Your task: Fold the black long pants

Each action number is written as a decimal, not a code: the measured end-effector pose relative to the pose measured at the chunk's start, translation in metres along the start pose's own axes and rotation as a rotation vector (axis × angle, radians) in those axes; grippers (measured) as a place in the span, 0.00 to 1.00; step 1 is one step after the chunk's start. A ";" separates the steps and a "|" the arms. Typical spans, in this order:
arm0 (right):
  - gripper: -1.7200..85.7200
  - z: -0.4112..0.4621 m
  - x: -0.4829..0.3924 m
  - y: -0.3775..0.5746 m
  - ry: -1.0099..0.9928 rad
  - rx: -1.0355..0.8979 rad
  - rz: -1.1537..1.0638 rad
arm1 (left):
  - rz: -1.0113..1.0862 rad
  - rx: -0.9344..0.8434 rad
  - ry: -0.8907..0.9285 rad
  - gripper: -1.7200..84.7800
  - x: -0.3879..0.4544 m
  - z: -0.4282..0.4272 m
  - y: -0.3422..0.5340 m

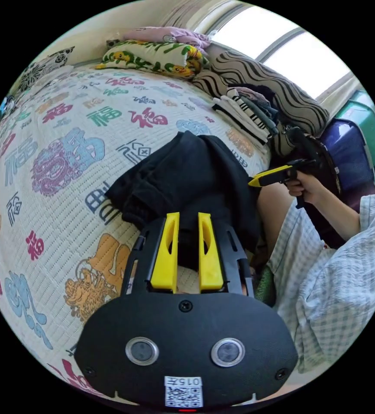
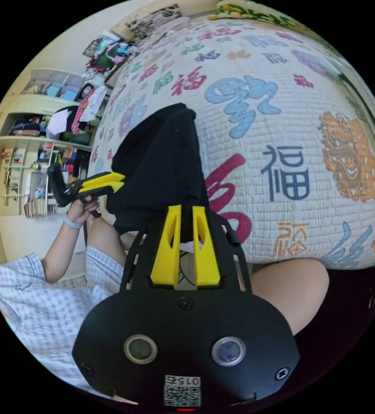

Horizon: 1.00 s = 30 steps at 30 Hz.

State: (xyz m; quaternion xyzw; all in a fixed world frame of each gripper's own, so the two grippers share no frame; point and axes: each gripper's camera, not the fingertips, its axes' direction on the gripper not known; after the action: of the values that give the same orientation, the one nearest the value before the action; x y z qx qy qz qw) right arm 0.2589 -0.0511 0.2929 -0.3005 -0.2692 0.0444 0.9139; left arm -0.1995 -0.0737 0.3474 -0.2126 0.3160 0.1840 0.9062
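In the left gripper view, the black pants [image 1: 187, 181] lie bunched in a rumpled heap on the printed bedspread [image 1: 58, 172], close to the bed's near edge and spilling over it toward the person's bare knee. No flat, squared fold is visible, so I judge the folding is at an early stage: the pants need spreading out, the legs laid together and then doubled over. The left gripper [image 1: 187, 220] hangs just above the near part of the heap with its yellow jaws a little apart and only dark cloth seen between them; whether they pinch any fabric I cannot tell. The right gripper [image 1: 260, 177], held in a hand [image 1: 304, 185], sits at the heap's side with its jaws drawn together and nothing visibly caught. A stack of folded clothes [image 1: 243, 110] and striped cushions [image 1: 273, 86] crowd the far side, while the bedspread beyond the heap is broad and bare.

In the right gripper view, the pants [image 2: 157, 164] drape over the bed's edge. The right gripper [image 2: 186, 215] points at their lower hem, jaws slightly parted; a grip cannot be made out. The left gripper [image 2: 109, 181] hovers beside the cloth, jaws nearly together. Open bedspread [image 2: 282, 129] offers plenty of room for laying the pants flat; cluttered shelves [image 2: 36, 142] stand well apart.
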 end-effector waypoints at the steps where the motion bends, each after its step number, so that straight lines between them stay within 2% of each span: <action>1: 0.07 -0.008 -0.010 -0.002 0.024 0.009 -0.024 | -0.023 0.019 0.002 0.10 -0.001 -0.007 0.006; 6: 0.03 -0.049 -0.052 -0.010 0.091 0.085 -0.138 | -0.029 0.101 0.027 0.11 0.007 -0.038 0.024; 10: 0.03 -0.056 -0.070 -0.040 -0.177 0.150 -0.175 | 0.015 0.192 0.055 0.11 0.029 -0.055 0.029; 12: 0.03 -0.047 -0.089 -0.066 -0.237 0.166 -0.217 | 0.006 0.243 0.057 0.12 0.034 -0.062 0.032; 15: 0.05 -0.001 -0.128 -0.119 -0.209 0.067 -0.258 | -0.028 0.273 0.019 0.12 0.038 -0.068 0.041; 17: 0.08 0.039 -0.148 -0.143 -0.101 -0.092 -0.271 | -0.065 0.268 0.007 0.12 0.036 -0.069 0.046; 19: 0.10 0.044 -0.157 -0.140 -0.067 -0.117 -0.317 | -0.107 0.269 -0.003 0.13 0.032 -0.073 0.053; 25: 0.11 -0.012 -0.134 -0.102 -0.204 0.075 -0.296 | -0.177 0.297 -0.018 0.14 0.025 -0.072 0.050; 27: 0.11 -0.022 -0.125 -0.086 -0.152 0.104 -0.288 | -0.191 0.295 -0.026 0.14 0.027 -0.070 0.040; 30: 0.11 -0.007 -0.120 -0.059 -0.067 0.028 -0.288 | -0.247 0.256 -0.019 0.15 0.026 -0.057 0.018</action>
State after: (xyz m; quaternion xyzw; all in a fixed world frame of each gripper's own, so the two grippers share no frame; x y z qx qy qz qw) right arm 0.1560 -0.1325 0.2661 -0.2444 -0.3392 -0.0737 0.9054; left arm -0.2169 -0.0816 0.2853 -0.1309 0.2995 0.0315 0.9445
